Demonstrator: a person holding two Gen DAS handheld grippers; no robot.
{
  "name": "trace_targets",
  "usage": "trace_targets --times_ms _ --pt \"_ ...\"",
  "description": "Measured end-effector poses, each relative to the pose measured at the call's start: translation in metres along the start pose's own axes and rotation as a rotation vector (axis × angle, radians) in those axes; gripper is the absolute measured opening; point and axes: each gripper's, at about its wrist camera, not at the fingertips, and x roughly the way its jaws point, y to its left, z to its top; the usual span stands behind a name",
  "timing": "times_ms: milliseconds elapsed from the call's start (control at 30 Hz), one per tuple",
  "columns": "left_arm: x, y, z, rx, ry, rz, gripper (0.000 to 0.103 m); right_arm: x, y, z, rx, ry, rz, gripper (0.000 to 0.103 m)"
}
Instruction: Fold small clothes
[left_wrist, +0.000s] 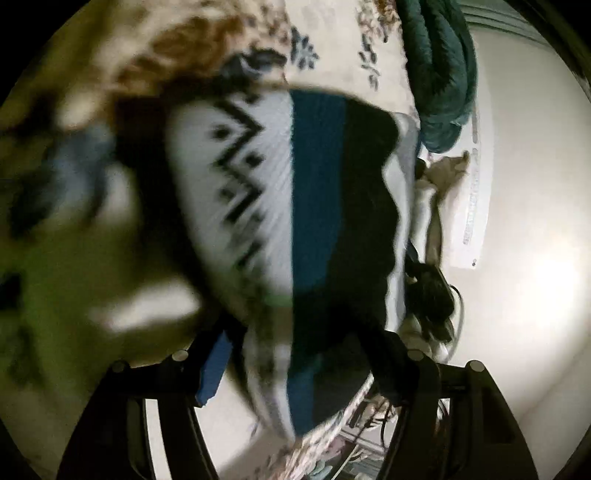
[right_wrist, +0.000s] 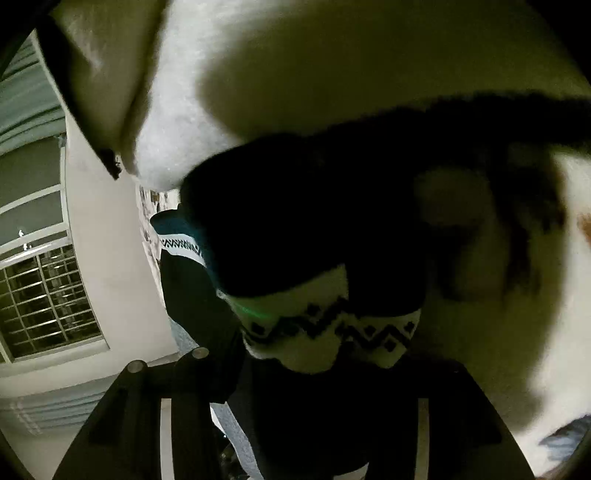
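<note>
Blurred patterned sweater (left_wrist: 295, 206) filling both tongs' views, seemingly gripped.

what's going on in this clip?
A person with handheld tongs in each hand is folding a small knit garment, banded white, blue and black with a zigzag pattern. Both the left tongs and right tongs appear clamped on it, holding it up over a floral bedspread. The fold isn't finished; the images are blurry.

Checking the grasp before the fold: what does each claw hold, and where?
Both appear to grip the patterned knit garment: left claw at its striped end, right claw near the zigzag band. Exact pinch points are hidden.
</note>
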Motion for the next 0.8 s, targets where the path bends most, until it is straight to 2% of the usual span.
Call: trace_targets --times_ms 100,200,267,367,433,467,500,533,567,633,667,800 --pt "-0.012 0.010 -0.011 0.034 0.012 0.029 0.065 0.001 -0.008 0.002 0.051 0.020 0.044 0.056" --pt "-0.005 0.020 0.000 -0.010 -0.020 -0.006 0.065 0.001 -0.010 0.002 0.049 0.033 0.068 0.063" --pt "0.008 0.014 0.012 0.000 -0.051 -0.021 0.066 0.003 -0.010 0.002 0.048 0.038 0.075 0.067" --pt "0.026 -0.009 0.026 0.066 -0.097 -0.005 0.069 0.008 -0.008 0.004 0.043 0.047 0.077 0.074" --pt "0.030 -0.020 0.030 0.081 -0.133 0.015 0.069 0.006 -0.007 -0.001 0.034 0.050 0.068 0.074" --pt "0.028 -0.024 0.032 0.080 -0.147 0.015 0.068 0.008 -0.006 -0.001 0.025 0.047 0.062 0.074" --pt "0.028 -0.028 0.033 0.082 -0.155 0.020 0.050 0.008 -0.003 -0.003 0.005 0.037 0.048 0.073" --pt "0.025 -0.032 0.036 0.092 -0.153 0.026 0.041 0.007 0.000 -0.004 -0.015 0.021 0.024 0.061" --pt "0.019 -0.037 0.040 0.106 -0.143 0.027 0.039 0.005 0.003 -0.007 -0.037 -0.016 -0.012 0.039" --pt "0.009 -0.042 0.052 0.129 -0.112 0.019 0.035 -0.002 0.007 -0.017 -0.048 -0.063 -0.006 0.022" --pt "0.003 -0.047 0.060 0.157 -0.094 0.029 0.035 -0.006 0.009 -0.025 -0.050 -0.091 -0.005 0.017" --pt "-0.020 -0.067 0.099 0.292 0.013 0.053 0.035 -0.020 0.009 -0.085 0.024 -0.204 0.010 0.013"
